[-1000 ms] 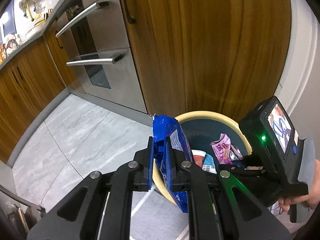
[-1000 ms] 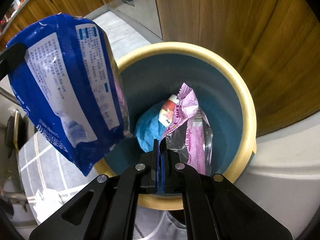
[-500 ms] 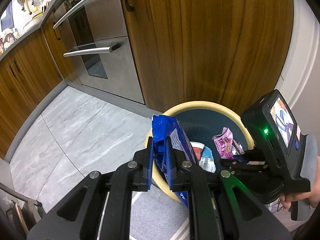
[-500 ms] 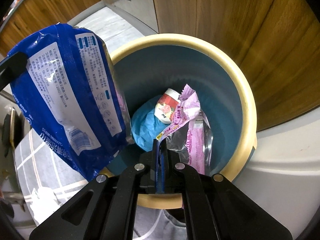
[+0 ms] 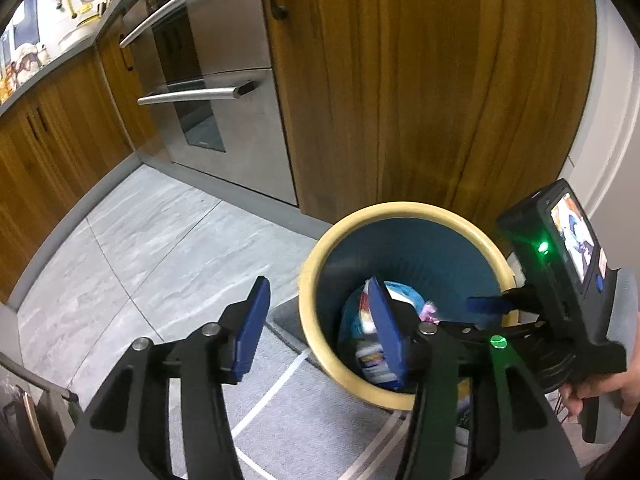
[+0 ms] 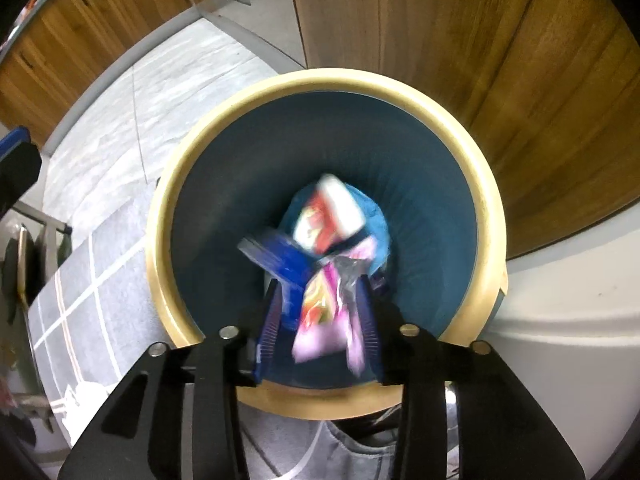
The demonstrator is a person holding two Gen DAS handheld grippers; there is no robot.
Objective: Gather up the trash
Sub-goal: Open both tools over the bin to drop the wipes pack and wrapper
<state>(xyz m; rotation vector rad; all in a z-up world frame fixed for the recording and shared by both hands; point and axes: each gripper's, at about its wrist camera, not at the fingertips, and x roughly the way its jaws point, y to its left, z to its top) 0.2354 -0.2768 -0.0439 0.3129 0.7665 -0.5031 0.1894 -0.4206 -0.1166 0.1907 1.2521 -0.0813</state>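
Note:
A round bin with a cream rim (image 5: 400, 210) (image 6: 320, 80) and dark blue inside stands on the floor. My left gripper (image 5: 320, 320) is open and empty at the bin's left rim. My right gripper (image 6: 320, 312) is open over the bin's near edge. A pink wrapper (image 6: 324, 320) is blurred between its pads, loose and falling. A blue snack bag (image 6: 280, 260) lies in the bin beside a red-and-white cup (image 6: 328, 216) and a blue bag. The trash also shows in the left wrist view (image 5: 368, 320).
Wooden cabinet doors (image 5: 420, 80) rise just behind the bin. A steel oven (image 5: 208, 80) with bar handles stands to the left. Grey floor tiles (image 5: 140, 248) and a grey rug with white lines (image 6: 80, 288) lie in front. A white wall (image 6: 580, 280) is at the right.
Both grippers have opened. The blue bag left my left gripper and dropped into the bin. The pink wrapper is loose from my right gripper and falling.

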